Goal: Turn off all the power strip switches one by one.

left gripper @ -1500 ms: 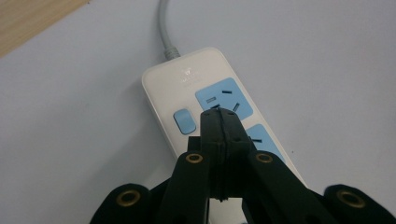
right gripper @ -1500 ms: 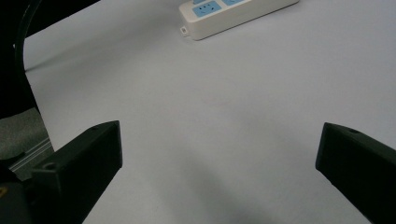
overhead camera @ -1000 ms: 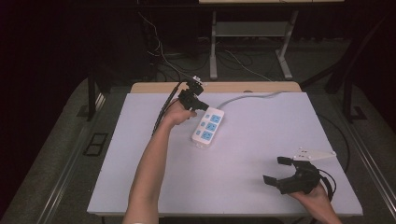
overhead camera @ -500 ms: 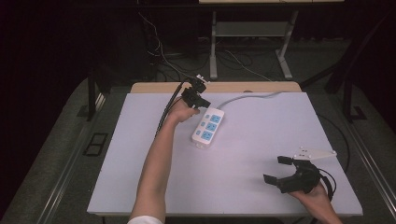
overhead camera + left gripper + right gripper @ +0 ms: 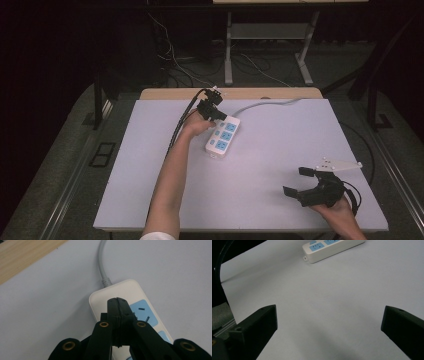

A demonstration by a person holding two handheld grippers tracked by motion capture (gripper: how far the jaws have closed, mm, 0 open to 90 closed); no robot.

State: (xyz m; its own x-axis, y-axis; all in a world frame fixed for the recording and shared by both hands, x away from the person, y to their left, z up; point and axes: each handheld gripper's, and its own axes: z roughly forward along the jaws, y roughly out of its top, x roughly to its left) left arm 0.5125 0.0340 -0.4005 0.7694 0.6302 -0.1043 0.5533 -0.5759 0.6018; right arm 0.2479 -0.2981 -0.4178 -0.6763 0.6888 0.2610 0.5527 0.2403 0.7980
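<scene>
A white power strip [image 5: 223, 136] with blue sockets lies at the table's far middle, and its grey cable [image 5: 270, 104] runs off to the back right. My left gripper [image 5: 214, 112] is at the strip's cable end. In the left gripper view its jaws [image 5: 117, 301] are pressed together with nothing between them, right over the strip's [image 5: 120, 288] white end by the cable [image 5: 102, 262]. I cannot tell whether they touch it. My right gripper [image 5: 298, 181] rests open near the front right, and the strip [image 5: 332, 247] lies far ahead of its spread jaws [image 5: 329, 325].
The white table top [image 5: 150, 150] has a wooden strip [image 5: 260, 93] along its far edge. Black cables trail from the left gripper over the back edge. Dark floor with a metal stand and loose wires lies beyond.
My left gripper has sunk a little toward the strip's cable end. The right gripper has stayed where it was.
</scene>
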